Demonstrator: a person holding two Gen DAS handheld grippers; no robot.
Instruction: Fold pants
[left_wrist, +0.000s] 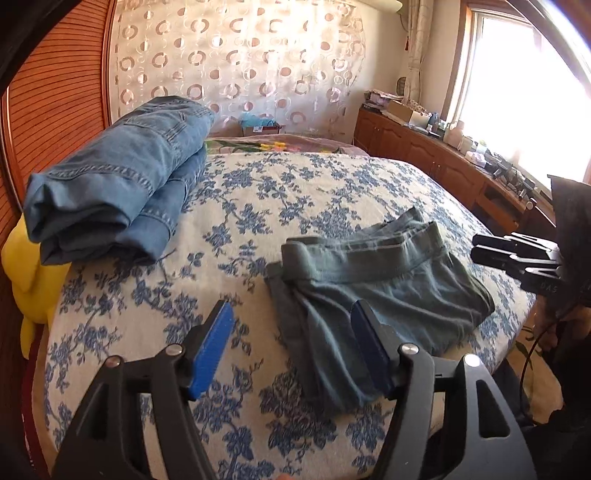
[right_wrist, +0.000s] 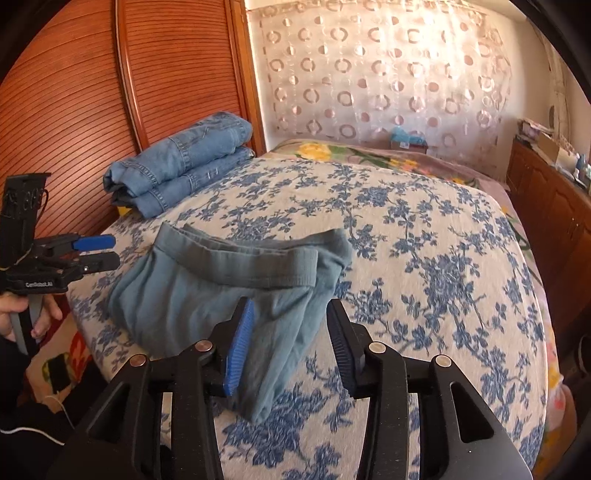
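Observation:
Grey-green pants lie folded into a small bundle near the front edge of the bed, waistband on the far side; they also show in the right wrist view. My left gripper is open and empty, hovering just above the bundle's near left corner. My right gripper is open and empty over the bundle's near right end. Each gripper shows in the other's view, the right one at the right edge, the left one at the left edge.
Folded blue jeans are stacked at the bed's far left by the wooden headboard. A yellow soft toy sits beside them. The bed has a blue floral cover. A wooden cabinet with clutter runs under the window.

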